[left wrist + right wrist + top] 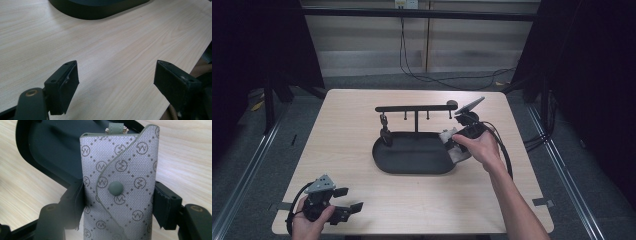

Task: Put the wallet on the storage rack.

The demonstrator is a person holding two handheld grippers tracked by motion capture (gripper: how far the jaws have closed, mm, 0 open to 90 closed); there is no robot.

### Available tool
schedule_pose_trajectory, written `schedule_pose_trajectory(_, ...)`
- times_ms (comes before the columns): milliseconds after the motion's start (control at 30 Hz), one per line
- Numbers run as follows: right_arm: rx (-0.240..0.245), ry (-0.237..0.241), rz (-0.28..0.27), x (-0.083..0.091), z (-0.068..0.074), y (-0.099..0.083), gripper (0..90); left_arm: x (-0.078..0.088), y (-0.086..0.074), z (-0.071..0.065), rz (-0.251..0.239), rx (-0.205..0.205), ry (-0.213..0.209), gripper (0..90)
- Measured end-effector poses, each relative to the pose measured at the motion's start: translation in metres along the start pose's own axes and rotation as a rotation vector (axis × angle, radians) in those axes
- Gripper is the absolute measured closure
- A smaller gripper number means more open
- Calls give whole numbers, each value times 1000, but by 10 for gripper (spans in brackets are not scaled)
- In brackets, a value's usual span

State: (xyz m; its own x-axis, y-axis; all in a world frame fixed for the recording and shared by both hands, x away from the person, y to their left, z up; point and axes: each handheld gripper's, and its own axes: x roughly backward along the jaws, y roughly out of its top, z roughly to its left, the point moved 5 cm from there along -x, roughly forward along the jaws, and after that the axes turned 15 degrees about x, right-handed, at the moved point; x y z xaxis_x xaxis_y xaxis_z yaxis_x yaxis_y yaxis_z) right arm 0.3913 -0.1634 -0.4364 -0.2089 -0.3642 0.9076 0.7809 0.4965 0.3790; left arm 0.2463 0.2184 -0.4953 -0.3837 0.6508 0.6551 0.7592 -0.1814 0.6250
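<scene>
A grey patterned key pouch [120, 185] with a round snap and a small metal-tipped loop on top stands upright between the pads of my right gripper [120, 196], which is shut on it. In the high view, the right gripper [453, 142] holds the pouch [446, 136] over the right end of a black oval tray [412, 170]. My left gripper [350, 199] rests at the table's front left corner. Its jaws stand wide apart, with nothing but bare wood between them in the left gripper view [117, 75].
A black rack [416, 108] with several hanging hooks rises from the tray's back edge; a small dark item [385, 131] hangs at its left end. The tray's rim [95, 12] lies ahead of the left gripper. Light wooden tabletop [347, 140] surrounds the tray.
</scene>
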Motion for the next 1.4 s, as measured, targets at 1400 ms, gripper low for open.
schedule_pose_trajectory(1400, -189, 47, -149, -59, -11, -1, 340, 1, 0, 3, -3, 10, 6, 199)
